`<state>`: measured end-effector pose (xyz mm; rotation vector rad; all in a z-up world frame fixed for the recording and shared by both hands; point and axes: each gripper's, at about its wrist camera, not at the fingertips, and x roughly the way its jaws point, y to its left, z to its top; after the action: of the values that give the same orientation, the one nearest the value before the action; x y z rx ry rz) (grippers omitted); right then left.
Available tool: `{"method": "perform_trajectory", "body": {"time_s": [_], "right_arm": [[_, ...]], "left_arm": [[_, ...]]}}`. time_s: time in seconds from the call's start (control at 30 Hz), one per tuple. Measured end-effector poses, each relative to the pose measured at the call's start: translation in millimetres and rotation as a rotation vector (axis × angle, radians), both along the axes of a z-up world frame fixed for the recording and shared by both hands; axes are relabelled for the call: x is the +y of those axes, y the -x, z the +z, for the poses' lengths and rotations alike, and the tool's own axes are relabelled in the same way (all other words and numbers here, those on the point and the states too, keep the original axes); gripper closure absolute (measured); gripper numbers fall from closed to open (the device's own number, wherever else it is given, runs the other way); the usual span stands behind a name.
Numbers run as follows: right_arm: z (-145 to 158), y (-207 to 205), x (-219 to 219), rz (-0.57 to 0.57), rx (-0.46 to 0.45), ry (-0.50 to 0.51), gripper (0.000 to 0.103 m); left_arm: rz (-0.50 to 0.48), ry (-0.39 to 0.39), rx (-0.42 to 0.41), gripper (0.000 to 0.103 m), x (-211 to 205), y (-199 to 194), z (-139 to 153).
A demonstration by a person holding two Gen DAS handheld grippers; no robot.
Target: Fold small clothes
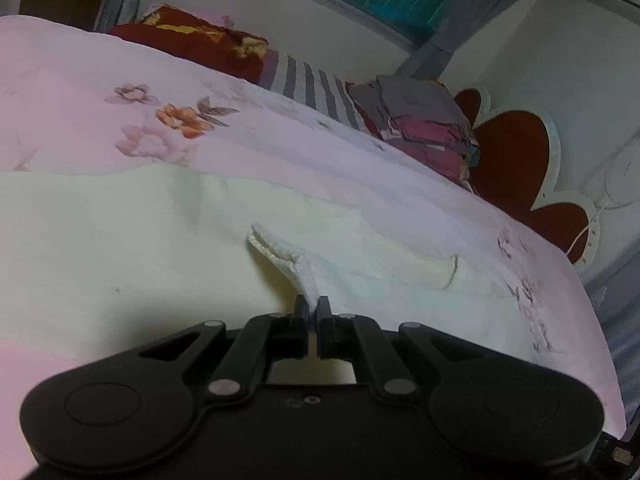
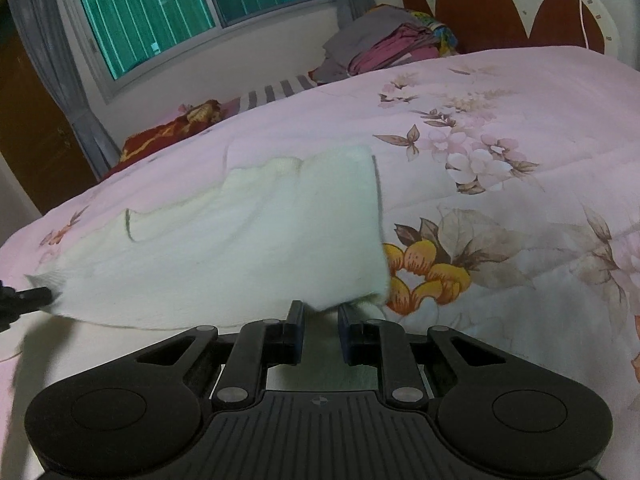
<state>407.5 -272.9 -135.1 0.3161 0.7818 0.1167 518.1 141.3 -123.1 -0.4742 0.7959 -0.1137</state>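
A small white garment lies spread on the pink floral bedspread. My left gripper is shut on a ribbed edge of the garment, pulled up into a narrow strip. In the right wrist view the same white garment lies on the bedspread. My right gripper has its jaws apart, with the garment's near corner lying loose between and over the fingertips. The left gripper's tip shows at the far left, holding the garment's other end.
A pile of folded clothes and a dark red pillow sit at the far side of the bed, below a window. The red and white headboard stands at the bed's end.
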Motion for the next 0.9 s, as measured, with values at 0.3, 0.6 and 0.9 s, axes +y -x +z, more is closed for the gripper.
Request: {"method": "perform_trajectory", "body": {"time_s": [0.3,0.6,0.9], "right_arm": [[1,3,1,0.012,0.002,0.025,0.084],[29,11,6,0.039,-0.109,0.058,0.084],[26,-11,1,-0.038,-0.056,0.092,0.097]], "left_arm": [[-0.008,-0.027,0.013,0.1,5,-4,-6],[-0.009,-0.032,0.006,0.1,7,-2,-9],[0.042,-0.121,0.015,0.052,13,6,-5]]}}
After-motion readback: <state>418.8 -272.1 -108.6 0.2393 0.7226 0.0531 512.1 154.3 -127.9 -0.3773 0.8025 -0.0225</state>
